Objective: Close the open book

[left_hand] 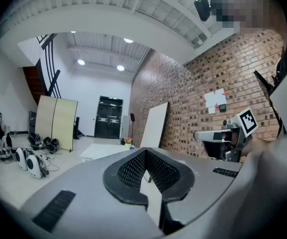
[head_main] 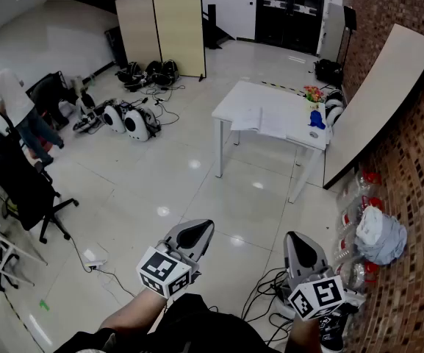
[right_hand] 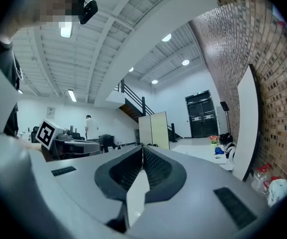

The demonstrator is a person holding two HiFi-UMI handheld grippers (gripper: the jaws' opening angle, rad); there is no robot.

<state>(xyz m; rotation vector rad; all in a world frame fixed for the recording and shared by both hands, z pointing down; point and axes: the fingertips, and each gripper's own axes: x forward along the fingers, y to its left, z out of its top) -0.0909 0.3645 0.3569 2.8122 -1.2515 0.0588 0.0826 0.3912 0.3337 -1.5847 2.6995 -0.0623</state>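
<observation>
Left gripper (head_main: 197,230): I am holding it level above the floor (head_main: 160,179), its fingers pressing together on nothing.
Right gripper (head_main: 300,243): I am holding it level too, fingers pressing together, empty.
Book (head_main: 263,122): lying open along the near edge of the desk (head_main: 250,94), well apart from both grippers.
Blue object (head_main: 316,118): sitting near the desk's right edge, just beside the book.

Left gripper (left_hand: 145,152) level, jaws together, nothing between. Nine o'clock of tips: distant white table (left_hand: 102,151). Three o'clock: right gripper (left_hand: 199,135).
</observation>
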